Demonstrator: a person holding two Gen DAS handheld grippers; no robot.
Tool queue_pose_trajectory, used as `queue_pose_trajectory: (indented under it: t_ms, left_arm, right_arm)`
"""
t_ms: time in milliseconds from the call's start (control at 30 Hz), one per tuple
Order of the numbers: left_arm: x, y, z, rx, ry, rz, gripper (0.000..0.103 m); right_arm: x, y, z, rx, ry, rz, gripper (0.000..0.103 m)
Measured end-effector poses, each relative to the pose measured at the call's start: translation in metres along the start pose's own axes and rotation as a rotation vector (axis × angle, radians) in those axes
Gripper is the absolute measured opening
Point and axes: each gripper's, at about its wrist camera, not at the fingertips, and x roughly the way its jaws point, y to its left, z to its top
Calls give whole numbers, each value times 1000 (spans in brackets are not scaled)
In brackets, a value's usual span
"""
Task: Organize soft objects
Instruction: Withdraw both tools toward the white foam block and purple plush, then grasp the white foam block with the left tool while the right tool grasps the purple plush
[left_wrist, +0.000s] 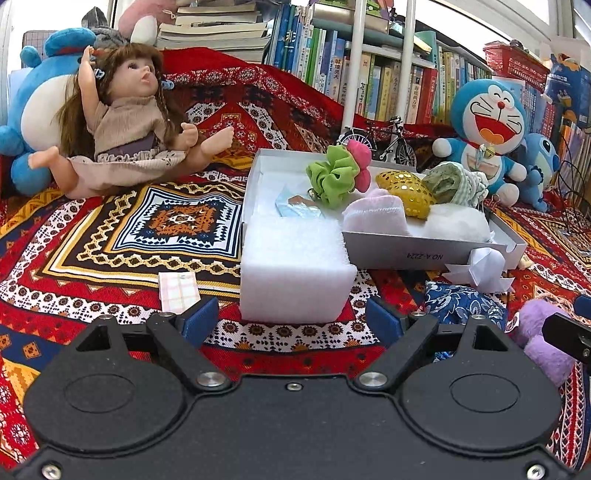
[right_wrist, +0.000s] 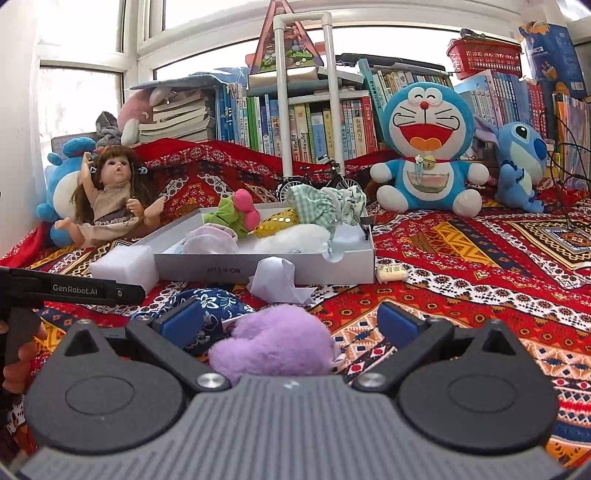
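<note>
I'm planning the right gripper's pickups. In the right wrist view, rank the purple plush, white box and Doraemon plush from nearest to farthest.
1. purple plush: between the open fingers of the right gripper.
2. white box: straight ahead, mid-cloth.
3. Doraemon plush: back right, against the books.

Each tool — black linkage, blue pads, silver screws, round covers.

A brown-haired doll is leaning back against a blue plush at the left. A Doraemon plush is sitting before rows of books, with a Stitch plush just beside it. A miniature bicycle is standing behind the box, and a red basket is resting atop the books.
</note>
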Motion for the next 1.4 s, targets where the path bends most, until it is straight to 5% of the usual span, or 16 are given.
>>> queue_pose_trajectory:
  t_ms: [967,1400]
  left_arm:
    - [1,0,8,-19,2,7,75]
    - [9,-1,12,-29,20,11,61]
  right_arm:
    - [5,11,1,-92,79,-3,102]
    - [-3,14,-13,-108,127,10,86]
